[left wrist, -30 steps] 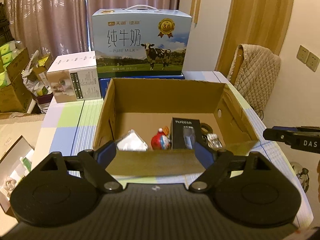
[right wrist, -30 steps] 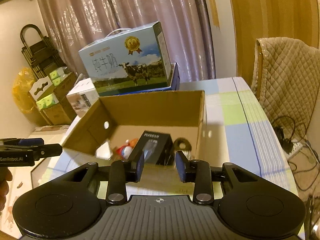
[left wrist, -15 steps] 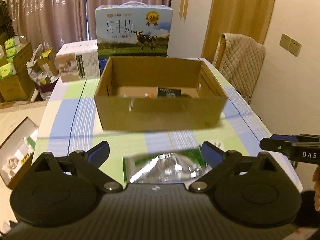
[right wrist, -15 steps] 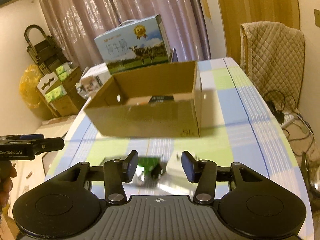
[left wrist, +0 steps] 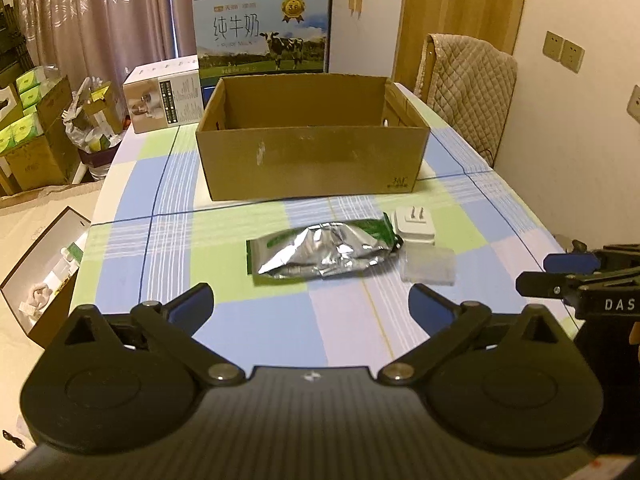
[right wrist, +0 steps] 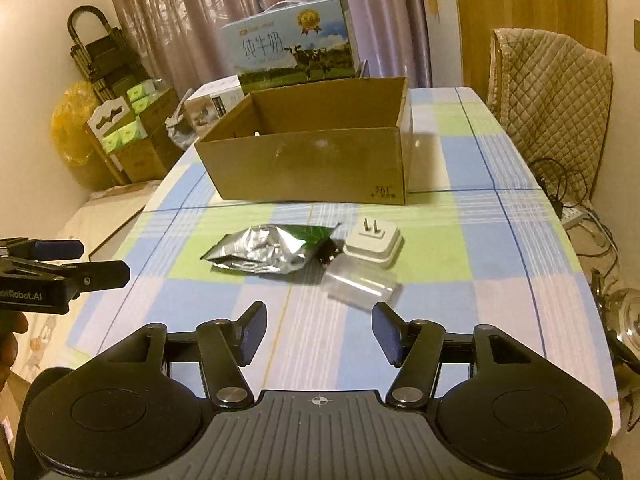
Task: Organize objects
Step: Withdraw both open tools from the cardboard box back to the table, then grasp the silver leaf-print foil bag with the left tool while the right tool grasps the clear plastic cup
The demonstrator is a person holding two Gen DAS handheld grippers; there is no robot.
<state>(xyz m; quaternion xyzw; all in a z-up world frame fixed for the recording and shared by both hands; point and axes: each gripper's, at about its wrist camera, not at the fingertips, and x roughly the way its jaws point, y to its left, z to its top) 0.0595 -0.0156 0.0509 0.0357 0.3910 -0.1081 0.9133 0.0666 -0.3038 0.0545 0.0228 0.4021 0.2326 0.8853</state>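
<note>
An open cardboard box [left wrist: 312,160] [right wrist: 308,168] stands mid-table; its contents are hidden from here. In front of it lie a crumpled silver and green foil pouch [left wrist: 324,254] [right wrist: 268,249], a white plug adapter [left wrist: 415,226] [right wrist: 373,242] and a clear plastic case [left wrist: 429,265] [right wrist: 360,285]. My left gripper [left wrist: 310,306] is open and empty, above the near table, short of the pouch. My right gripper [right wrist: 318,332] is open and empty, just short of the clear case. Each gripper's tip shows at the edge of the other's view.
A blue milk carton box [left wrist: 262,36] and a white product box [left wrist: 164,98] stand behind the cardboard box. A quilted chair [left wrist: 472,80] stands at the table's right. Cartons and bags [left wrist: 36,128] sit on the floor left. Cables [right wrist: 576,196] lie on the floor right.
Both grippers have pulled back from over the cardboard box toward the near table, bringing the pouch, adapter and clear case into view. The right gripper's jaws have opened wider.
</note>
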